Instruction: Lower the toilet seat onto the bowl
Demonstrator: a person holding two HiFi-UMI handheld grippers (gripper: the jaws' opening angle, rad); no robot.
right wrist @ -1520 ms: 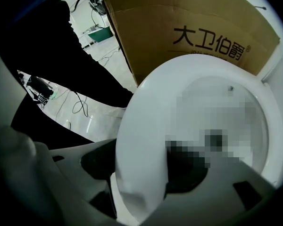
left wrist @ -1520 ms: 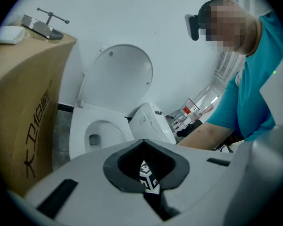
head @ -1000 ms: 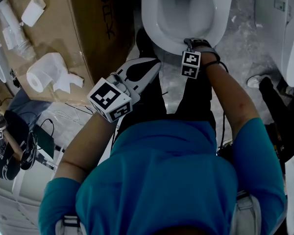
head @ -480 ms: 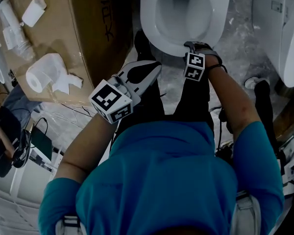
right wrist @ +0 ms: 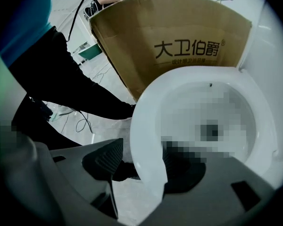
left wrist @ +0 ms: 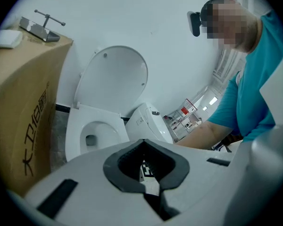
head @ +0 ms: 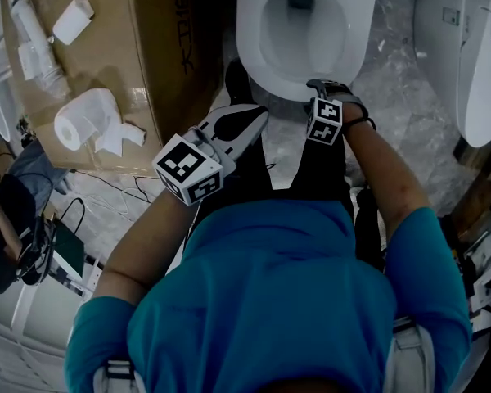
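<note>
Right gripper [right wrist: 142, 147] jaws wide, straddling front edge of toilet seat [right wrist: 147, 112] (one pad [right wrist: 106, 160] clear of it). Left gripper [left wrist: 142, 142] jaws together, empty.

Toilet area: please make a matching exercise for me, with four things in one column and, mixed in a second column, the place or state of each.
Things
1. lid
2. paper roll
3. left gripper
4. right gripper

Places or states
a. shut, holding nothing
b. lying on the cardboard box
c. standing upright
d. open, jaws either side of the front edge of the toilet

Pairs: 1-c, 2-b, 3-a, 4-d
</note>
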